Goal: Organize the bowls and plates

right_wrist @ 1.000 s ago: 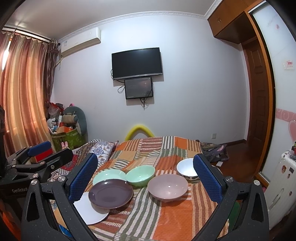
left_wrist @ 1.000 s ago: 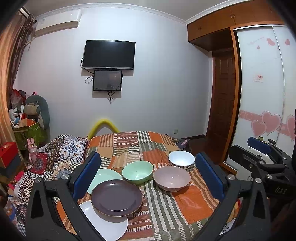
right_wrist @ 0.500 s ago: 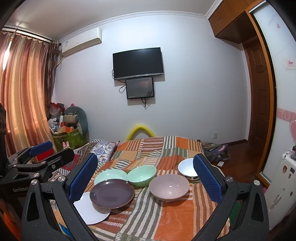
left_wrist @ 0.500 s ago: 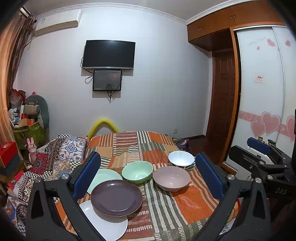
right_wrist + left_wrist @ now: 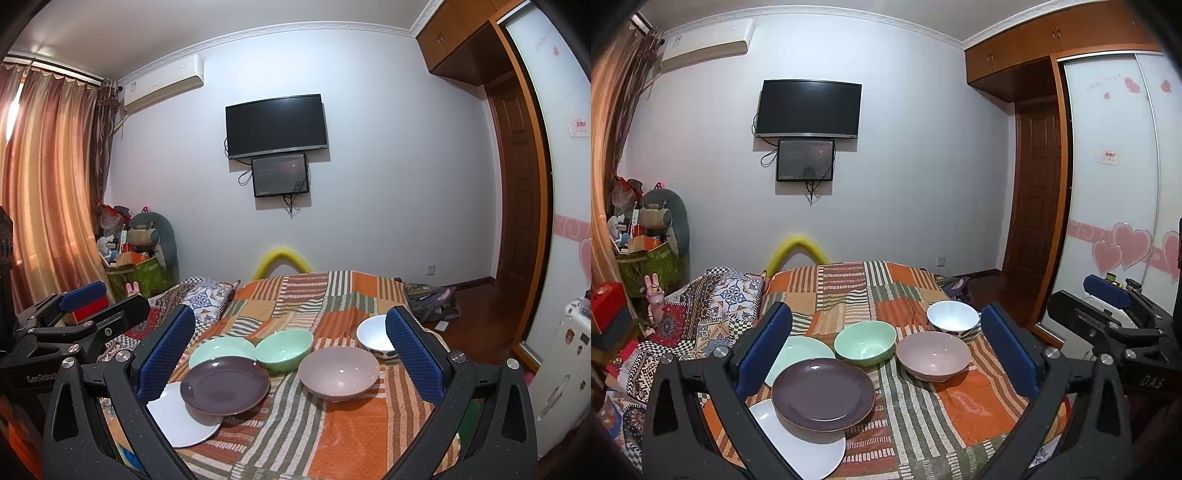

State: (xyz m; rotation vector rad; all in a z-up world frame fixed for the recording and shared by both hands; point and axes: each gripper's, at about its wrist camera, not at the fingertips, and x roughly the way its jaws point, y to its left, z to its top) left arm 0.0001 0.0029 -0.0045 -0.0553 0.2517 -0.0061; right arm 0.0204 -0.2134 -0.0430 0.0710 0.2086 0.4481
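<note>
Plates: purple plate (image 5: 823, 393) overlaps white plate (image 5: 798, 439); could slide on the soft bed (image 5: 960, 406).
Hand-held grippers: left (image 5: 886, 356), right (image 5: 291, 360), both spread, empty.

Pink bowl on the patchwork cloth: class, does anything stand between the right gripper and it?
Nothing visible does. The round pink bowl sits apart from the mint-green bowl, straight ahead of the open right gripper.

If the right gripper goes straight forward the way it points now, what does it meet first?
Probably nothing on the table: the right gripper, open and empty, points level above the dishes, with the green bowl lowest in its line. Depth is unclear.
</note>
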